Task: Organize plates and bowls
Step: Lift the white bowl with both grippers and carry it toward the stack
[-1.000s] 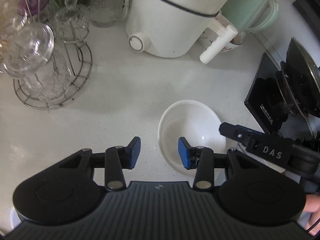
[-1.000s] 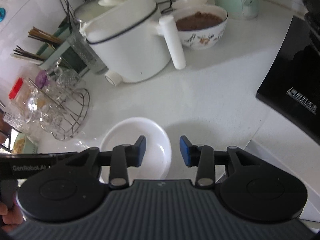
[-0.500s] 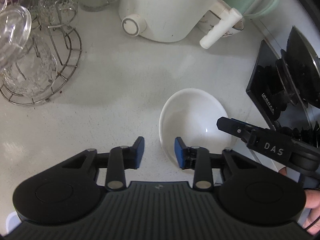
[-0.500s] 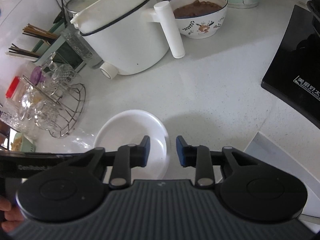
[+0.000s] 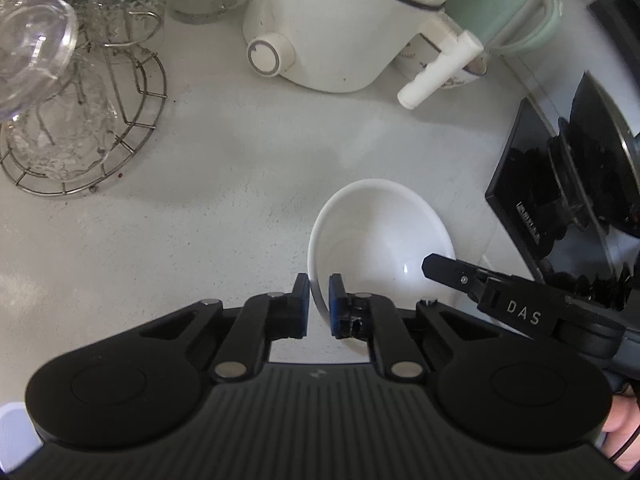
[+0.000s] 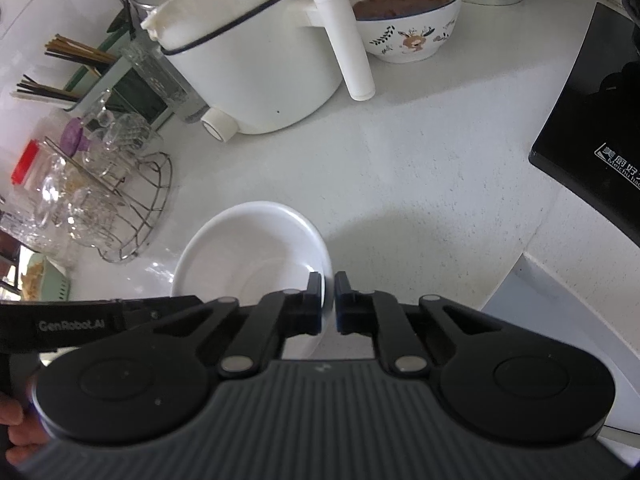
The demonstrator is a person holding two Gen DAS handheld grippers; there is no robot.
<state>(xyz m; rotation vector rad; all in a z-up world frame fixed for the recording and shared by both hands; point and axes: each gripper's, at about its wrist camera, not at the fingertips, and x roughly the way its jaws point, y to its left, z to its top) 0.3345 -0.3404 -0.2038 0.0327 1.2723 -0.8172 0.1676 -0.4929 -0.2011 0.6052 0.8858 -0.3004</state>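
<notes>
Both grippers pinch the white bowl (image 5: 372, 236): left gripper (image 5: 319, 300) on its left rim, right gripper (image 6: 328, 300) on the opposite rim, bowl centred between them on the counter (image 5: 224, 184).

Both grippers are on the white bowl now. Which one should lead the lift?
Neither clearly; lift with both. The left gripper pinches the white bowl at its left rim, the right gripper at the opposite rim. Both look nearly shut on it, an even two-sided hold. If forced, left: its rim bite shows more plainly.
</notes>
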